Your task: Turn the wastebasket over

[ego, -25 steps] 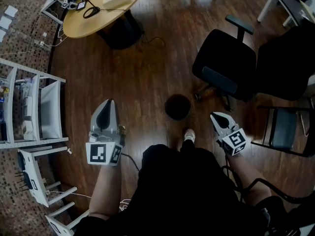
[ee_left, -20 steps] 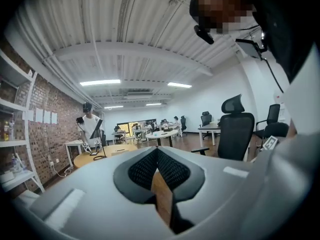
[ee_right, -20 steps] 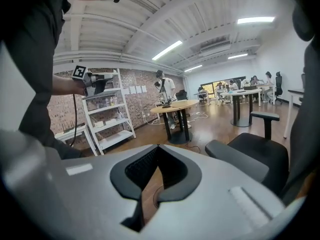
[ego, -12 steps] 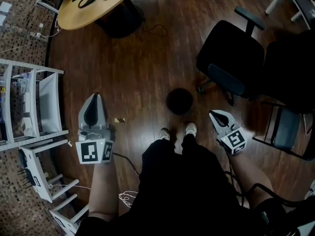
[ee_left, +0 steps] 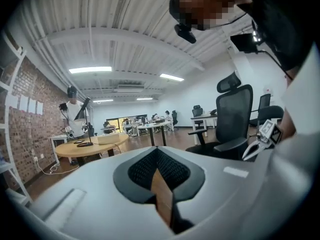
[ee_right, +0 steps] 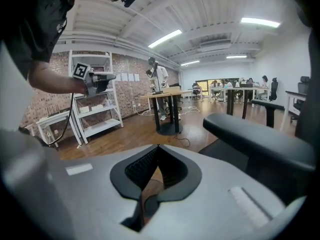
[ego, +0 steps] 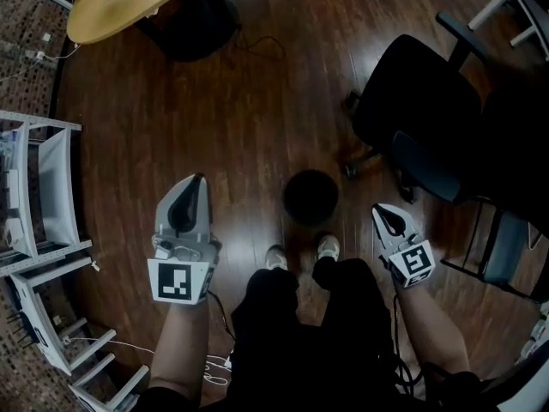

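On the wood floor, head view: the wastebasket sat just ahead of the shoes, between the left gripper and the right gripper, touching neither.

Left gripper view: jaws together, empty; round table and office chair beyond.

Right gripper view: jaws together, empty; shelf rack beyond.

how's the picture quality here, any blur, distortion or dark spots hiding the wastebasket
Head view: dim, bowed at the edges; the black wastebasket barely stands out from the dark floor, but its round outline reads. Left gripper view: heavy fisheye, black corners, bright ceiling lights. Right gripper view: same fisheye; the near office chair looks soft.
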`<act>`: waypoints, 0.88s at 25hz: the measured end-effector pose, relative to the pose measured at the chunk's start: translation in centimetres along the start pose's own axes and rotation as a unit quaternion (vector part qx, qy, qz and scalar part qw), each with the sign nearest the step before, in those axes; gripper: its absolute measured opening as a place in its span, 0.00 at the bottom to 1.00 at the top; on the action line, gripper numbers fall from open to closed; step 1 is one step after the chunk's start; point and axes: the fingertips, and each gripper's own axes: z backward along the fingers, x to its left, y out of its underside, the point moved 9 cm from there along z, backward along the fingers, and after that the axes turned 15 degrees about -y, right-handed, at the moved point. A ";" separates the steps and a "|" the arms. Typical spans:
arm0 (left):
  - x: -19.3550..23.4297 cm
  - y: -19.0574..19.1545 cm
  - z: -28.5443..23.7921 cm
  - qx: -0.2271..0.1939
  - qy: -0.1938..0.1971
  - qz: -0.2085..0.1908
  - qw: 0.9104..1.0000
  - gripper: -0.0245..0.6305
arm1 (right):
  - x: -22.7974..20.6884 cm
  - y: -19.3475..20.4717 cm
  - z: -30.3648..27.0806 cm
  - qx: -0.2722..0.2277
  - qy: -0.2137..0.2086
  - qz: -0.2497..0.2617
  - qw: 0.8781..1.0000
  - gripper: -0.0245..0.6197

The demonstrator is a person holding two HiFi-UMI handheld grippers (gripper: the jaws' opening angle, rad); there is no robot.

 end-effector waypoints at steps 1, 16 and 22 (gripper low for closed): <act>-0.7 1.2 -0.3 0.000 0.005 0.003 1.000 0.04 | -0.6 0.3 -1.1 -0.009 -0.004 0.002 1.000 0.04; -5.5 18.3 -5.0 -0.012 0.038 0.006 0.999 0.04 | -7.8 10.0 -10.0 -0.070 0.008 0.109 0.992 0.04; -6.8 25.2 -6.6 -0.037 0.045 0.000 0.998 0.04 | -12.4 15.9 -13.7 -0.033 -0.019 0.081 0.996 0.04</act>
